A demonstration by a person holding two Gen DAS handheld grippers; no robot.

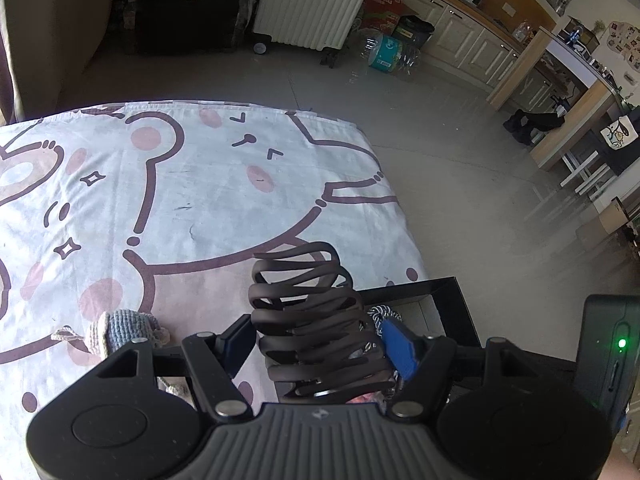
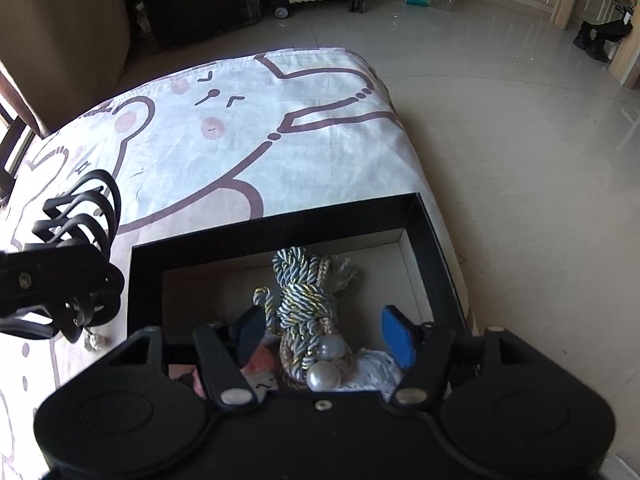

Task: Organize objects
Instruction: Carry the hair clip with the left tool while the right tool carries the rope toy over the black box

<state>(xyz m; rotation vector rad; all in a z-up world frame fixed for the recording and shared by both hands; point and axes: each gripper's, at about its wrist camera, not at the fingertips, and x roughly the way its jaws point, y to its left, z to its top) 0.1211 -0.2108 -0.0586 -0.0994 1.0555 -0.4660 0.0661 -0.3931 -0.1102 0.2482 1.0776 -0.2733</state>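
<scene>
**Carrying the coil to the box**

Our left gripper (image 1: 320,344) is closed on the dark rubbery spiral coil (image 1: 308,312), just left of the black cardboard box (image 2: 424,220). It looks light and springy; we hold its middle. Our right gripper (image 2: 324,336) is open above the box.

Matte black plastic on the left hand-held gripper (image 1: 320,344), with a grey ribbed centre plate, round side housings, silver pivot screws and blue finger pads (image 1: 400,346). Same black build on the right hand-held gripper (image 2: 326,336), plain-fronted, silver-screwed, blue-padded (image 2: 396,336).
</scene>
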